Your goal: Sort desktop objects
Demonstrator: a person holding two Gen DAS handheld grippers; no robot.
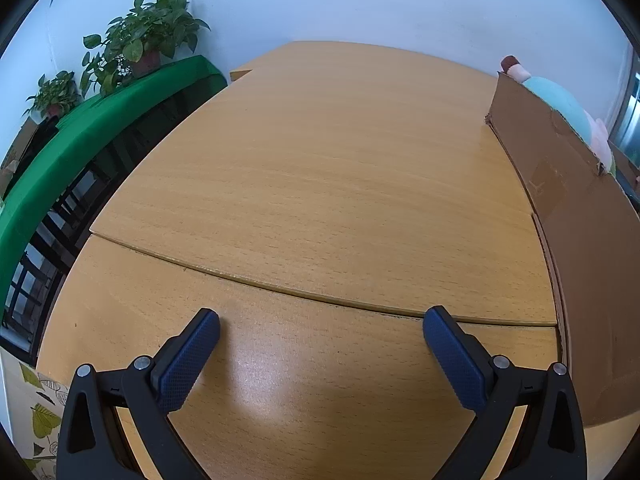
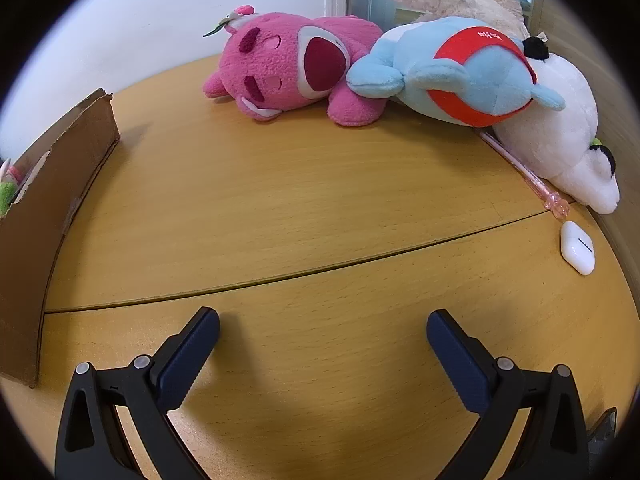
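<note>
Left gripper: jaws stood fully spread, nothing between them, tilted down over a bare stretch of the wooden desk.
Right gripper: jaws likewise at full spread and empty, above the same desk.
Cardboard box: stood at nine o'clock in the right wrist view and at three o'clock in the left; plush items already showed over its rim.
Items awaiting sorting: pink plush at twelve o'clock, blue-and-red plush at one o'clock leaning on it, white plush at two o'clock, with a pink pen partly beneath it and a white earbud case at three o'clock.
Step in hand: judged as the pause before a pick; nothing was held.
Next move: appeared to call for the right gripper to reach a plush, close across its soft body, then carry it to the box.
</note>
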